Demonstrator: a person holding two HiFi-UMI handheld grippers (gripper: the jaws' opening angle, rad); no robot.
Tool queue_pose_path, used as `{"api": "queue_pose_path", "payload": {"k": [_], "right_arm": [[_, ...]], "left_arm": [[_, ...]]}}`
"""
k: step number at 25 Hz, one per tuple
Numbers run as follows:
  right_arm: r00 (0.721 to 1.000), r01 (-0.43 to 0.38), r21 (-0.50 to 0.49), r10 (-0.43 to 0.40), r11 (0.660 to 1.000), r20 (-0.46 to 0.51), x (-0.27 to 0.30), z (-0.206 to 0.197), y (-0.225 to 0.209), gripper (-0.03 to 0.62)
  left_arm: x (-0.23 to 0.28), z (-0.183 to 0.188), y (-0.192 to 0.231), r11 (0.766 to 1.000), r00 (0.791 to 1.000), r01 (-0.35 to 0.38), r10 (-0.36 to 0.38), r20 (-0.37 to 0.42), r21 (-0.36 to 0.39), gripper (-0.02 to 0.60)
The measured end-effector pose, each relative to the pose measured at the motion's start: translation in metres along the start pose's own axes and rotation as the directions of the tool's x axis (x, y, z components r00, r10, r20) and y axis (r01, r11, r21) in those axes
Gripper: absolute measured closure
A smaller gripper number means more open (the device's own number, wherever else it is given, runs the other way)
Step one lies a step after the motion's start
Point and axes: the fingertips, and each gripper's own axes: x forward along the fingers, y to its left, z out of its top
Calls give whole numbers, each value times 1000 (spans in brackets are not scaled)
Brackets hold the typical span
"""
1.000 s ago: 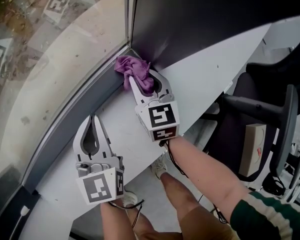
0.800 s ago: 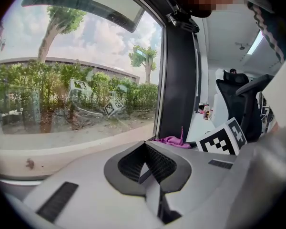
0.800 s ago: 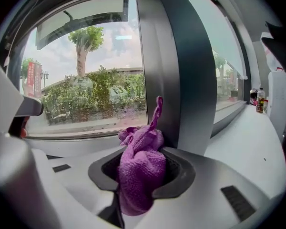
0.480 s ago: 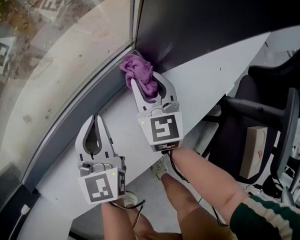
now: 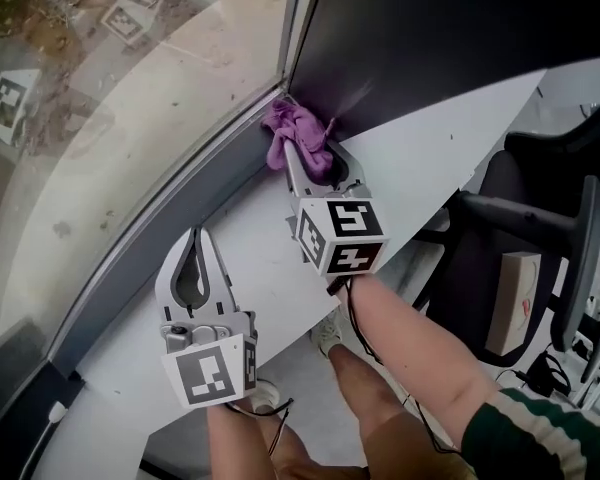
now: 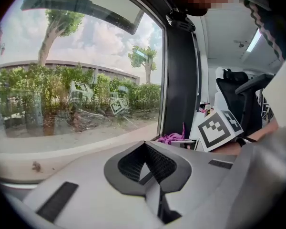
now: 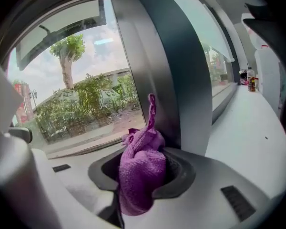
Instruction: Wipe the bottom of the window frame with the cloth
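A purple cloth (image 5: 298,138) is bunched in the corner where the dark bottom window frame (image 5: 150,233) meets a dark upright post (image 5: 400,38). My right gripper (image 5: 313,166) is shut on the cloth and holds it against that corner, above the white sill (image 5: 255,233). In the right gripper view the cloth (image 7: 140,171) fills the jaws, with one tail sticking up beside the post (image 7: 176,80). My left gripper (image 5: 195,238) rests on the sill nearer me, shut and holding nothing. The left gripper view shows its closed jaws (image 6: 145,149) and the cloth (image 6: 170,138) farther along.
Square marker boards (image 5: 10,103) lie on the ground outside the glass. A black office chair (image 5: 540,218) and a cardboard box (image 5: 520,298) stand to the right, below the sill. The person's legs show under the sill's edge. Bottles (image 7: 251,80) stand far along the sill.
The right gripper has rolled to one side while it keeps the cloth in the corner. The left gripper has stayed where it was on the sill.
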Motion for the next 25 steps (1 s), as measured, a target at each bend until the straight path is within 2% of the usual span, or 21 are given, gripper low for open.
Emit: {"api": "queue_pose_path", "payload": {"k": [9,14,22,25], "right_arm": [[999,-14,-85,11,996,-35,-9,-21,25,448],[996,-61,-112,53,992,-71,-16,-43,64,448],[987,-122,-133,107,984,-118,-25,-75,123,448],[979,-176,-153,156,972,-133,-31,-85,151,448]], "left_arm": [[-43,-15,43,997,998,-65,65,-17,-33,575],[-69,-16,66,996,996,-85,85,12,-36,575],[-110,-27,104,991,992,-126,127,11,-45,575],[-124,-32,115,989,990,-140,141,17,-46,575]]}}
